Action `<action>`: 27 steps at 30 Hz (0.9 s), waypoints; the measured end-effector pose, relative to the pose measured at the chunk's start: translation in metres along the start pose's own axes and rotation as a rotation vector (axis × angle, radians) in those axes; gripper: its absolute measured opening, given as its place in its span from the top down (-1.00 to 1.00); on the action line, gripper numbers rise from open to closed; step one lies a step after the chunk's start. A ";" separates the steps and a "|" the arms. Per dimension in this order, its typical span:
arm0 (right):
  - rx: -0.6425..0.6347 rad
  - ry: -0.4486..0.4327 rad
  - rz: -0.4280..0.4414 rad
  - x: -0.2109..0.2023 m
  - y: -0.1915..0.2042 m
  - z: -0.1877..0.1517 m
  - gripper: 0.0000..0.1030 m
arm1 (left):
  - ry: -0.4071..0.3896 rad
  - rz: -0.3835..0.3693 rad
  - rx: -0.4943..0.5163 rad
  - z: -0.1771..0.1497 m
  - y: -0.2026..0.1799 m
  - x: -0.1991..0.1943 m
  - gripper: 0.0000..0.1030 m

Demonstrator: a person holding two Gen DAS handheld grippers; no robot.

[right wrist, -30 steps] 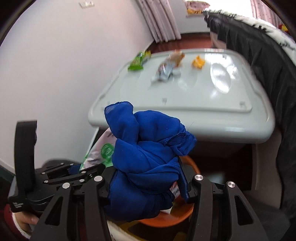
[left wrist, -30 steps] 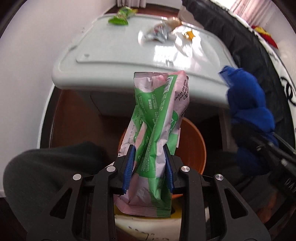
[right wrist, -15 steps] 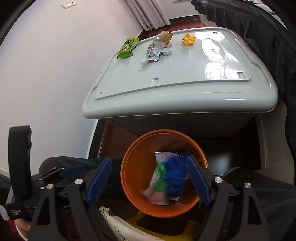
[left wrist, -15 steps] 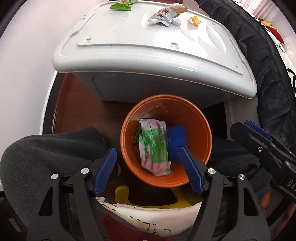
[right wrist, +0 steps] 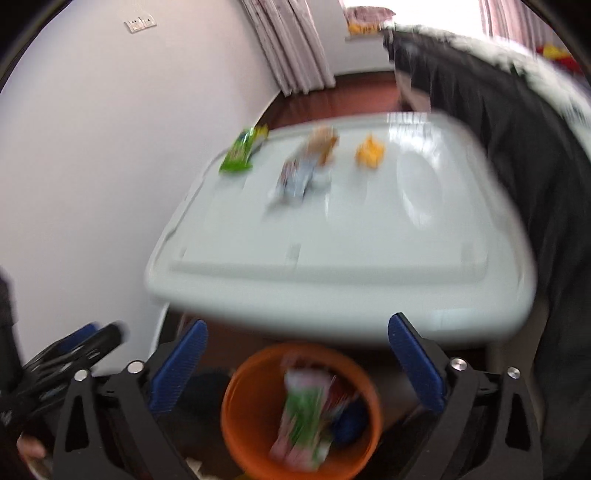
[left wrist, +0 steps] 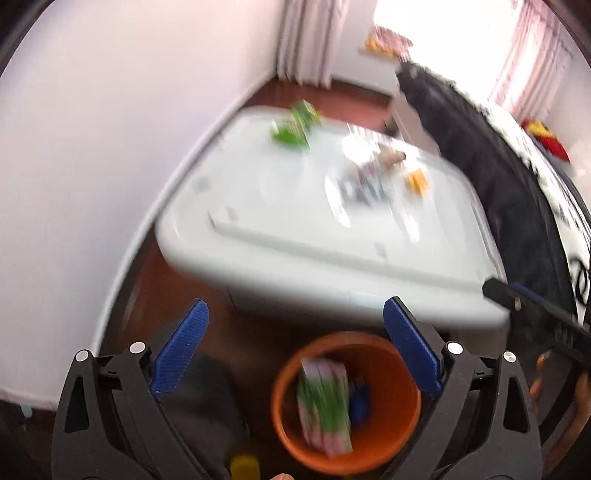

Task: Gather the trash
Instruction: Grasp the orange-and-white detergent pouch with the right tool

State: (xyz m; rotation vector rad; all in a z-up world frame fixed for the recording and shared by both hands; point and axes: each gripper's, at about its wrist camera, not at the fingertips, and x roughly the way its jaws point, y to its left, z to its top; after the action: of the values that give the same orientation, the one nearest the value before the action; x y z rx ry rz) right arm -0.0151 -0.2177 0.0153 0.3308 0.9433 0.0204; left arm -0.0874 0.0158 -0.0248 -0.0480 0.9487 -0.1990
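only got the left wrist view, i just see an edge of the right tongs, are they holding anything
Observer: No. The right tongs stand wide open, having just been opening, with nothing between them; the orange bucket lies below them.
Operator: ok, anything on the wall i'm missing
Observer: A small wall plate sits high on the white wall, left of the curtain.

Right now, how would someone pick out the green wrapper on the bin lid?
Find the big pale grey lid above the orange bucket. Three scraps lie along its far edge; the green wrapper is the leftmost, nearest the wall, the only green one.
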 end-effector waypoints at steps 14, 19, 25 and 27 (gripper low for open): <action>-0.087 -0.104 -0.217 0.129 0.026 0.133 -0.89 | -0.138 0.076 -0.050 0.051 0.040 0.059 -0.82; -0.075 -0.094 -0.242 0.155 0.022 0.147 -0.89 | -0.159 0.086 -0.039 0.048 0.045 0.067 -0.82; -0.042 -0.058 -0.285 0.186 0.009 0.158 -0.89 | -0.133 0.064 -0.048 0.049 0.046 0.076 -0.82; -0.034 -0.042 -0.293 0.195 0.006 0.160 -0.89 | -0.122 0.047 -0.066 0.050 0.049 0.078 -0.82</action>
State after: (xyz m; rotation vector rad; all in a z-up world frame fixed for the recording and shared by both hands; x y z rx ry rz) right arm 0.2283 -0.2239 -0.0504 0.1585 0.9412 -0.2382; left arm 0.0048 0.0462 -0.0646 -0.0975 0.8340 -0.1196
